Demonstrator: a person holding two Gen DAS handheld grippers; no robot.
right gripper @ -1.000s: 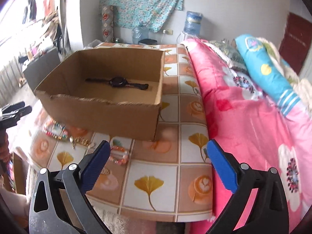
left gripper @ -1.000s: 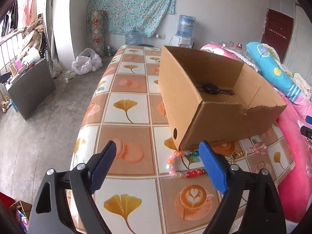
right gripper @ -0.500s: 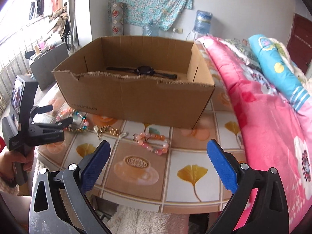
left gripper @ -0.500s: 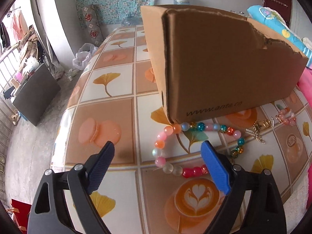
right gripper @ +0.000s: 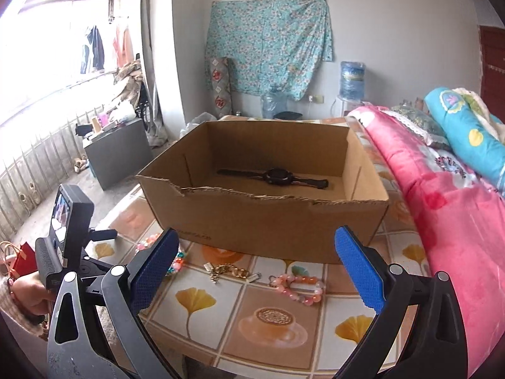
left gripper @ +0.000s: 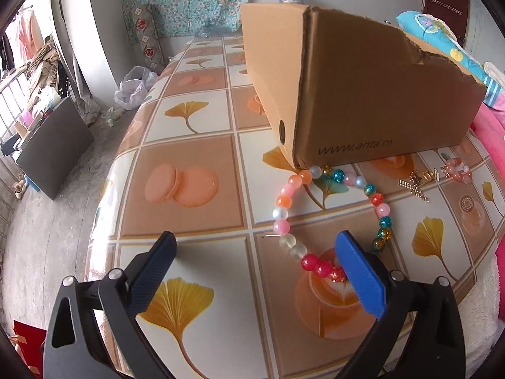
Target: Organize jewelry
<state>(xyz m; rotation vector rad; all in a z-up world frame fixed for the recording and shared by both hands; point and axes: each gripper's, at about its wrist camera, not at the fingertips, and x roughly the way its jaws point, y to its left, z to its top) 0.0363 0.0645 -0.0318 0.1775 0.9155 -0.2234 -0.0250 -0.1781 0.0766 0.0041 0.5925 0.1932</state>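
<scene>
A: Well, containers first?

B: Only one: cardboard box (right gripper: 262,218), open on top, near wall torn ragged along its rim. Inside, black watch (right gripper: 277,177) lying flat on the bottom, strap stretched out.

A: And underneath, and around?

B: Tablecloth (left gripper: 189,120) in orange and white squares, printed with ginkgo leaves and coffee cups. Left to right across the right wrist view: bright window (right gripper: 47,47) with clothes hanging, dark cabinet (right gripper: 116,151), flowered cloth (right gripper: 268,47) on the far wall, water bottle (right gripper: 352,79), pink quilt (right gripper: 442,205) at the right edge.

A: Jewelry outside the box?

B: Three pieces on the cloth before it: beaded bracelet (left gripper: 285,200) leftmost, right at the box's near corner; gold chain (right gripper: 230,272) in the middle; pink bracelet (right gripper: 298,287) rightmost.

A: Grippers?

B: Left gripper (left gripper: 255,237) low over the beaded bracelet, jaws just been opening, now spread wide. Part of the loop between them, red beads running behind the right-hand pad at lower right of the left wrist view; not clamped. Cannot tell whether that pad touches the beads. Right gripper (right gripper: 257,237) likewise spread wide and empty, gold chain and pink bracelet lying just beyond its fingertips, low in the middle of its view.
</scene>
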